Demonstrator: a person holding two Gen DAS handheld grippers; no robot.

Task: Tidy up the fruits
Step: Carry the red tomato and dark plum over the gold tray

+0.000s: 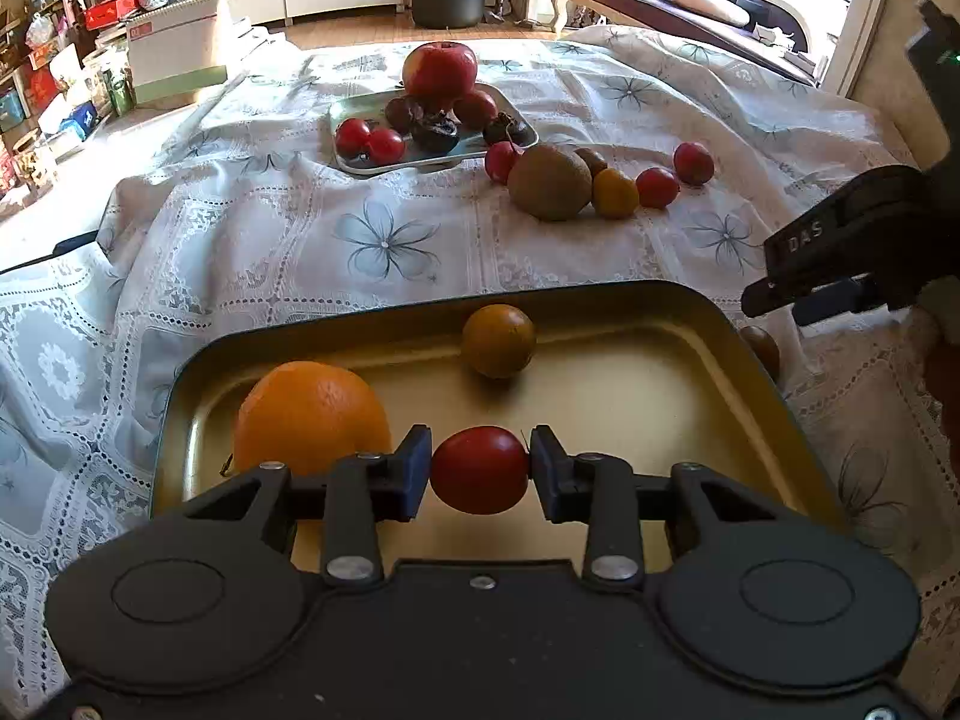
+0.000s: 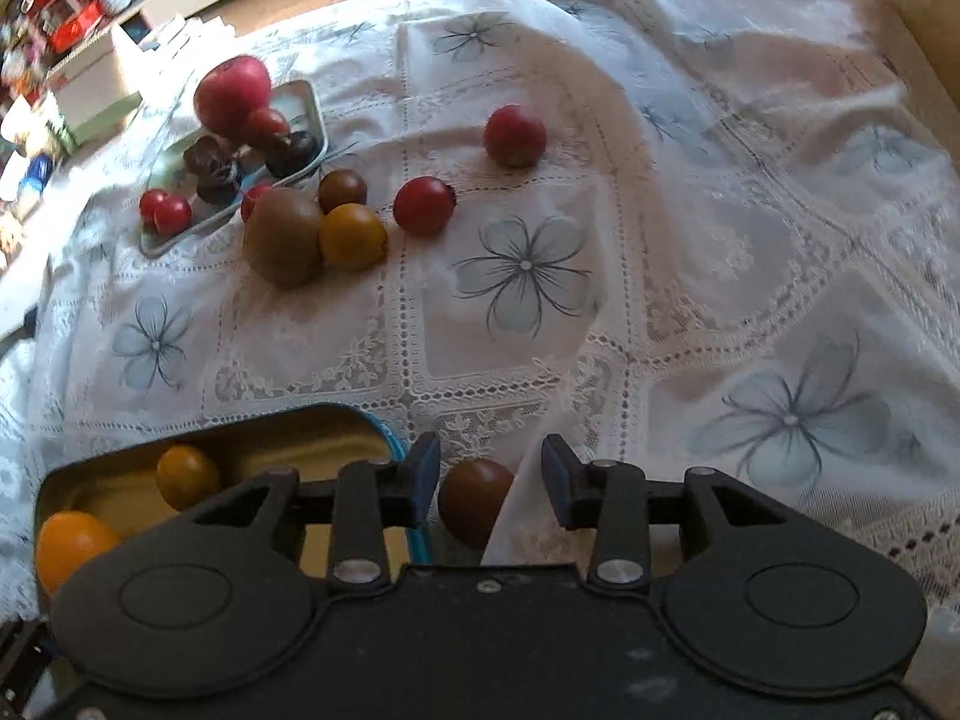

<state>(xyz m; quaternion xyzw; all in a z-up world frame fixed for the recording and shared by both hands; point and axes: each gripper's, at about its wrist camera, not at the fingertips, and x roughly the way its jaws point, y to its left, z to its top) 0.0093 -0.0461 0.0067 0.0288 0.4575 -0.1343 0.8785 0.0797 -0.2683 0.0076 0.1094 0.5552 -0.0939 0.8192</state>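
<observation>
My left gripper [image 1: 480,468] is shut on a red cherry tomato [image 1: 479,469] and holds it over the gold tray [image 1: 690,372], which holds an orange [image 1: 309,417] and a small orange-brown tomato [image 1: 498,341]. My right gripper [image 2: 489,480] is open, its jaws on either side of a dark brown tomato [image 2: 471,501] lying on the cloth just right of the gold tray [image 2: 336,426]. The right gripper also shows at the right edge of the left wrist view [image 1: 798,300].
A silver tray [image 1: 354,165] farther back holds an apple [image 1: 440,69], red tomatoes and dark fruits. Beside it on the floral tablecloth lie a kiwi [image 1: 549,182], a yellow tomato [image 1: 614,193] and red tomatoes [image 1: 693,163]. A fold of cloth rises by the right gripper.
</observation>
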